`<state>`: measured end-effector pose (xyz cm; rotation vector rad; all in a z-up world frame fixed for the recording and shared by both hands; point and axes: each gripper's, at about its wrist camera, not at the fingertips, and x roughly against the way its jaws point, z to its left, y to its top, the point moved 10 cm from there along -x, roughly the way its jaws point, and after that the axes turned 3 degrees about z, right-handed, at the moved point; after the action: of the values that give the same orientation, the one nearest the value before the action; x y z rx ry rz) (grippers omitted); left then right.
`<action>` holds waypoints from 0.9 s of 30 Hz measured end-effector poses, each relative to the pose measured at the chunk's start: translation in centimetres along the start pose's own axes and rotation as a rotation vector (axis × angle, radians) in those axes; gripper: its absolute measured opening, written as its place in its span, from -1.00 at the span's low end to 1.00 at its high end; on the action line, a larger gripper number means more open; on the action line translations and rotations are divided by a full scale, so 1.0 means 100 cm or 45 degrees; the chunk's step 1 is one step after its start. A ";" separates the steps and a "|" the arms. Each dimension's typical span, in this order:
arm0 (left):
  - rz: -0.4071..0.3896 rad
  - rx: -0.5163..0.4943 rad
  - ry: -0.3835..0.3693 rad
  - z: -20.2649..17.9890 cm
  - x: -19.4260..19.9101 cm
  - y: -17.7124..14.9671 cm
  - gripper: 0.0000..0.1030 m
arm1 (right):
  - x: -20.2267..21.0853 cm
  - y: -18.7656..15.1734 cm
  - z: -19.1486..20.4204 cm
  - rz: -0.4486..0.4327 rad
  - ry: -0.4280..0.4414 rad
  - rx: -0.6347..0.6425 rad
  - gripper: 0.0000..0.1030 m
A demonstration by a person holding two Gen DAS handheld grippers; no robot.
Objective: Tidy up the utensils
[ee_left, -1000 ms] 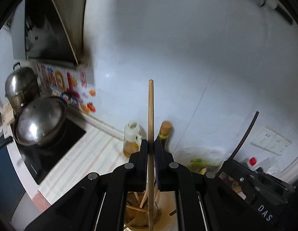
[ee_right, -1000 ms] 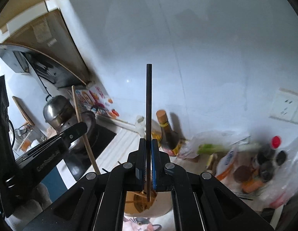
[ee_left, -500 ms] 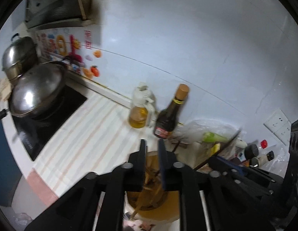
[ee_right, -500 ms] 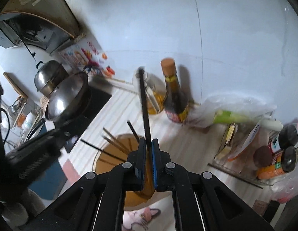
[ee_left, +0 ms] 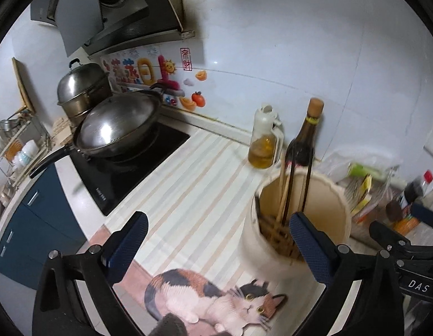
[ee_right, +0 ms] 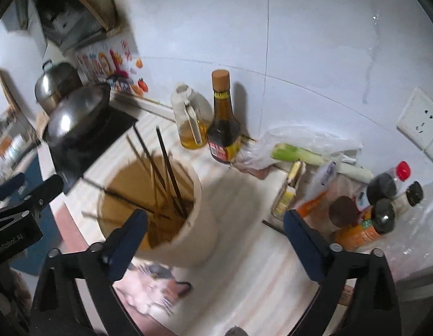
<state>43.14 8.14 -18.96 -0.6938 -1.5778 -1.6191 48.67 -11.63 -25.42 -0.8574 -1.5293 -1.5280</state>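
Both grippers tilt steeply down over the striped counter. The left gripper (ee_left: 218,239) is spreading its jaws, nothing between them, the cream chopstick holder (ee_left: 296,221) at lower right. The right gripper (ee_right: 215,235) is opening too, empty; chopsticks (ee_right: 166,173) lean inside the holder, left of centre.

The left gripper (ee_left: 218,239) is matte black plastic: two angular arms, each ending in fingers (ee_left: 306,245) faced with dark blue ribbed pads, with round silver screws at the pivots. The right gripper (ee_right: 215,238) has the same build, and its body carries white "DAS" lettering. The left gripper's body bears white lettering, partly legible.
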 end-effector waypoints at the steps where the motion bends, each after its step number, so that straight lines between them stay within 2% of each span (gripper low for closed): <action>1: -0.002 0.000 0.003 0.000 0.002 -0.005 1.00 | 0.003 -0.006 0.002 -0.014 -0.012 0.022 0.97; 6: -0.010 0.024 0.005 0.001 0.022 -0.025 1.00 | 0.023 -0.024 0.005 -0.059 -0.022 0.046 0.97; 12: -0.067 0.046 -0.013 0.003 0.068 -0.044 1.00 | 0.073 -0.043 0.000 -0.153 -0.043 0.036 0.98; 21: -0.184 0.043 -0.057 0.017 0.155 -0.075 1.00 | 0.175 -0.088 -0.004 -0.307 -0.100 -0.023 0.98; 27: -0.213 0.030 -0.074 0.032 0.203 -0.098 1.00 | 0.240 -0.115 0.010 -0.377 -0.140 -0.050 1.00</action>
<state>23.29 7.87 -7.83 -0.6153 -1.7336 -1.7114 27.48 -12.85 -9.37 -0.7732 -1.7736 -1.7503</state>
